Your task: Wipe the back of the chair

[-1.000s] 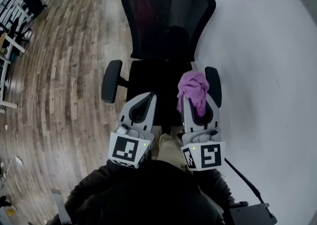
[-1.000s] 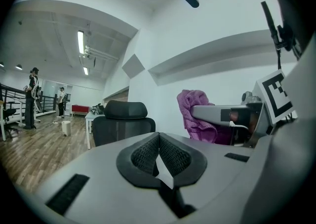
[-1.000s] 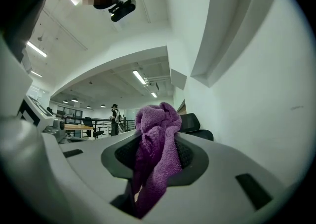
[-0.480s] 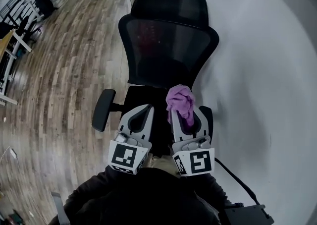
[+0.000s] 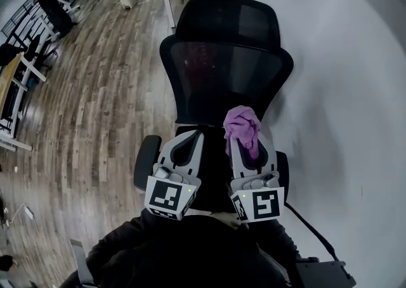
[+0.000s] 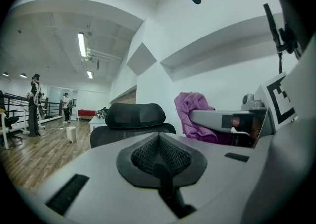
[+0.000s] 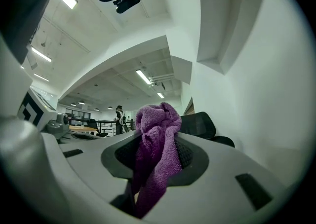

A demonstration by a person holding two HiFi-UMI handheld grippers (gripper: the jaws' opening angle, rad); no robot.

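Purple cloth (image 5: 242,125) sat bunched and clamped in the jaws of the right gripper (image 5: 245,141), raised before the black mesh chair back (image 5: 225,68), which stood upright beside a white wall (image 5: 342,90). The left gripper (image 5: 189,139) rode alongside, jaws together on nothing. A clean wipe would likely mean pressing the cloth's loose fold flat against the mesh and sweeping in even strokes.

Head camera steeply above chair (image 5: 225,71)
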